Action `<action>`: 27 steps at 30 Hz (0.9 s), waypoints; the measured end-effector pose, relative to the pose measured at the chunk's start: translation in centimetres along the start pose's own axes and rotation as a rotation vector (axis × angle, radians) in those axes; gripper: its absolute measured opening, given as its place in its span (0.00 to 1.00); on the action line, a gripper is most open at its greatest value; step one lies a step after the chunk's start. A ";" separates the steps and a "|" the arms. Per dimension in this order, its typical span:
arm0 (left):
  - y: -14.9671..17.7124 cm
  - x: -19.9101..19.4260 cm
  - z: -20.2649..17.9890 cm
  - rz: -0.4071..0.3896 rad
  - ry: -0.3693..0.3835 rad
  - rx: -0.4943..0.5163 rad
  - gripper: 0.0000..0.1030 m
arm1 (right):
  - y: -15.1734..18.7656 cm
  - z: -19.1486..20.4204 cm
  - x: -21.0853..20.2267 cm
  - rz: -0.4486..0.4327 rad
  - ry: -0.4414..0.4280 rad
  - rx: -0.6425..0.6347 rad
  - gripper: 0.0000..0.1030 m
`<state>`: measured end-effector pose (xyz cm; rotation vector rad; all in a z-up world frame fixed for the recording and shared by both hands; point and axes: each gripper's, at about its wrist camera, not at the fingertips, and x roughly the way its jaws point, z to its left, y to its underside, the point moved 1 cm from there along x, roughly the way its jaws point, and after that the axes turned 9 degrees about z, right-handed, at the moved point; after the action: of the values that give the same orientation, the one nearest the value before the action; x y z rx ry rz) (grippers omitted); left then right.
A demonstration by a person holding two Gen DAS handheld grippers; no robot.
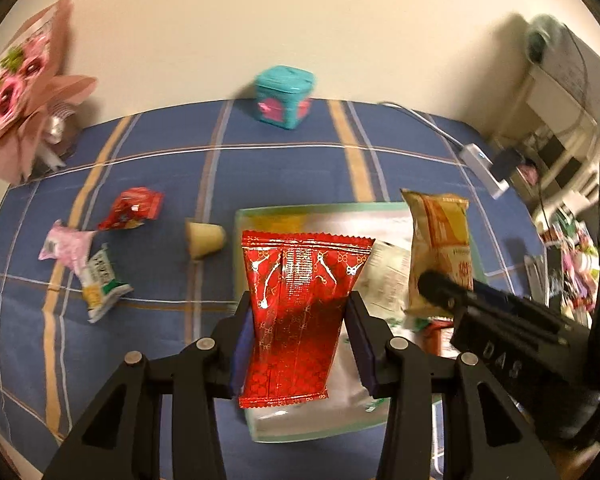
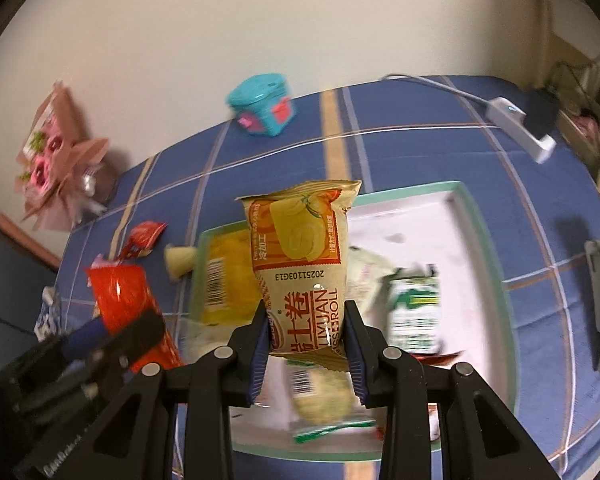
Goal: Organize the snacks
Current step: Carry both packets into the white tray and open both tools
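My left gripper (image 1: 300, 312) is shut on a shiny red packet (image 1: 304, 300) and holds it upright above the green-rimmed tray (image 1: 324, 209). Beside it my right gripper (image 2: 306, 312) is shut on a tan and orange roll packet (image 2: 304, 264), which also hangs over the tray (image 2: 484, 220). The same roll packet (image 1: 440, 248) and the right gripper's black body show at the right of the left wrist view. Several packets lie in the tray, among them a yellow one (image 2: 224, 276) and a green and white one (image 2: 414, 312).
Loose snacks lie on the blue checked cloth left of the tray: a small red packet (image 1: 134, 208), a pink one (image 1: 66, 242), a green and white one (image 1: 100, 280), a pale cone-shaped one (image 1: 205, 237). A teal box (image 1: 285, 96), a bouquet (image 1: 24, 92) and a white power strip (image 1: 485, 168) stand along the far edge.
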<state>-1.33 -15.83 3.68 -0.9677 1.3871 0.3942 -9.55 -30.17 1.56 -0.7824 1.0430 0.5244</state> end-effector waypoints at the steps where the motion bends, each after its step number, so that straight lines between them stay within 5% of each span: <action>1: 0.1 0.1 -0.5 0.002 0.003 0.009 0.44 | -0.1 -0.7 -0.3 -0.005 0.002 0.012 0.35; 10: 0.3 1.0 -3.6 0.011 0.009 0.066 0.44 | -0.2 -4.1 -1.3 -0.021 0.018 0.067 0.35; 27: 0.1 5.6 -3.5 0.078 -0.013 0.044 0.44 | 0.3 -3.8 3.6 0.087 0.020 0.049 0.36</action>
<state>-2.56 -20.06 -1.19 -0.8754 1.4188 0.4261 -10.36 -32.88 -2.81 -0.7024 1.1078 0.5641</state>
